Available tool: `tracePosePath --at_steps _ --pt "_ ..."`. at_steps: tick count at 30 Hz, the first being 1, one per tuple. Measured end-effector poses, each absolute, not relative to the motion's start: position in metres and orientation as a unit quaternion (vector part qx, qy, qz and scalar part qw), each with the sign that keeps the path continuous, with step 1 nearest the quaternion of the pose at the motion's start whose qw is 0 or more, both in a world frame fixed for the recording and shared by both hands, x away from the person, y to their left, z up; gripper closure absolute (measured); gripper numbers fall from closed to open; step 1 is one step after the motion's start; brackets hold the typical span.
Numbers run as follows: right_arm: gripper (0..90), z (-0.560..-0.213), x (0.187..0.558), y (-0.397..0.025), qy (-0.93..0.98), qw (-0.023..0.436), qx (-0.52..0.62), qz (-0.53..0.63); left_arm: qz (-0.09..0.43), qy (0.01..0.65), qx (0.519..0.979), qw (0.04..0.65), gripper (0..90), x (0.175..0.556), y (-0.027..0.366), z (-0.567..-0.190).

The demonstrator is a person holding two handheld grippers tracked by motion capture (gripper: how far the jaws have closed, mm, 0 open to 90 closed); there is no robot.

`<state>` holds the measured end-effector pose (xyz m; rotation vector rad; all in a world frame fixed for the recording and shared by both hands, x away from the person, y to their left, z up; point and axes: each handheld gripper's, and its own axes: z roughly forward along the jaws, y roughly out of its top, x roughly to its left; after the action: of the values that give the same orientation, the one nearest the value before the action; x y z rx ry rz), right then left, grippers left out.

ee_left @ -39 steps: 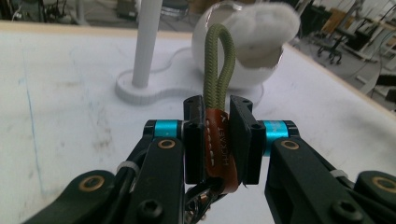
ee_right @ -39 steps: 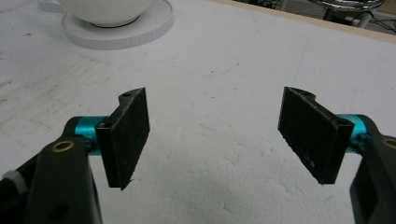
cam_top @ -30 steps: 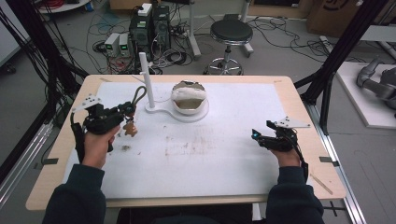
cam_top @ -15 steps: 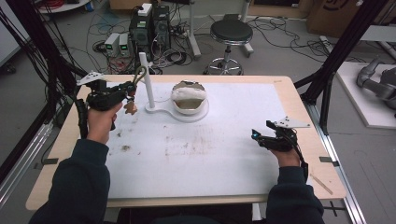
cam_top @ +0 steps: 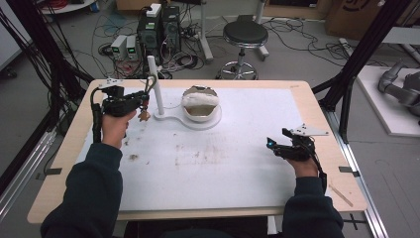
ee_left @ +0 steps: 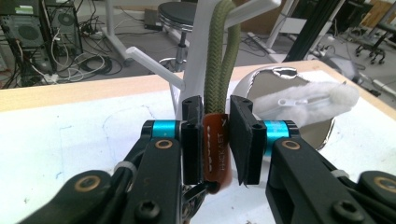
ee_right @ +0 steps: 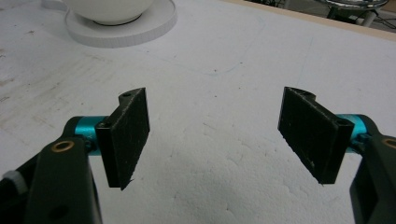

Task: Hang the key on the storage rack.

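A brown leather tag [ee_left: 215, 156] on an olive green cord loop [ee_left: 219, 60] is pinched between the jaws of my left gripper [ee_left: 217, 140], which is shut on it. The cord rises in front of a white peg stand [ee_left: 198, 37]; whether it hangs on a peg I cannot tell. In the high view the left gripper [cam_top: 142, 102] is just left of the stand's post [cam_top: 154, 84], with the tag [cam_top: 144, 115] dangling below it. My right gripper [cam_top: 271, 144] rests open over the white mat at the right, nothing between its jaws [ee_right: 224, 135].
A white bowl [cam_top: 200, 113] with a fluffy white lining [ee_left: 308, 100] sits on the stand's round base [ee_right: 140, 28], right of the post. Brown smudges [cam_top: 198, 153] mark the white mat [cam_top: 247, 188]. The wooden table edge [cam_top: 324, 129] runs close to the right gripper.
My left gripper has carried the tag and cord away from the person and up to the white stand's post. The right gripper has stayed where it was, open.
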<state>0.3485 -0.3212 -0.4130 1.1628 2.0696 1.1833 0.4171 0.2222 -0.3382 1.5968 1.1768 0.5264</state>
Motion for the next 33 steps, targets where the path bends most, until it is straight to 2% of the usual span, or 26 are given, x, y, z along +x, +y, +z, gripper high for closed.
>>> tracePosePath --at_steps 1,2,3,4,6,7,8,9,11,17,21,27,33 --pt "25.2 -0.413 0.348 -0.322 0.757 0.243 0.425 0.433 0.222 0.49 0.665 0.518 65.6 0.416 0.223 -0.34" --pt "25.2 -0.413 0.348 -0.322 0.757 0.243 0.425 0.433 0.219 0.486 0.665 0.523 65.6 0.415 0.224 -0.342" --pt "25.1 -0.413 0.348 -0.322 0.757 0.242 0.425 0.433 0.214 0.48 0.665 0.53 61.5 0.412 0.226 -0.346" --pt "25.1 -0.413 0.348 -0.322 0.756 0.241 0.426 0.435 0.214 0.478 0.666 0.531 52.3 0.411 0.227 -0.348" --pt "25.1 -0.413 0.348 -0.322 0.756 0.241 0.426 0.435 0.213 0.468 0.668 0.538 42.1 0.405 0.23 -0.353" --pt "25.1 -0.413 0.348 -0.322 0.756 0.241 0.427 0.435 0.217 0.465 0.668 0.539 42.1 0.402 0.231 -0.355" --pt "25.1 -0.413 0.348 -0.322 0.756 0.241 0.426 0.435 0.223 0.462 0.668 0.54 32.8 0.399 0.232 -0.358" --pt "25.1 -0.413 0.347 -0.322 0.755 0.24 0.427 0.435 0.226 0.456 0.671 0.54 27.4 0.395 0.233 -0.36" --pt "25.1 -0.413 0.347 -0.321 0.757 0.242 0.424 0.434 0.227 0.441 0.672 0.551 22.1 0.386 0.235 -0.367" --pt "25.1 -0.413 0.348 -0.32 0.758 0.241 0.425 0.432 0.239 0.4 0.673 0.575 22.1 0.365 0.239 -0.385" --pt "25.0 -0.414 0.348 -0.319 0.761 0.239 0.421 0.432 0.225 0.389 0.673 0.587 22.0 0.35 0.234 -0.397" --pt "22.3 -0.413 0.346 -0.318 0.762 0.241 0.417 0.432 0.252 0.384 0.685 0.565 21.7 0.337 0.225 -0.407" --pt "21.7 -0.412 0.343 -0.314 0.769 0.242 0.401 0.434 0.25 0.383 0.69 0.561 19.9 0.334 0.223 -0.411"
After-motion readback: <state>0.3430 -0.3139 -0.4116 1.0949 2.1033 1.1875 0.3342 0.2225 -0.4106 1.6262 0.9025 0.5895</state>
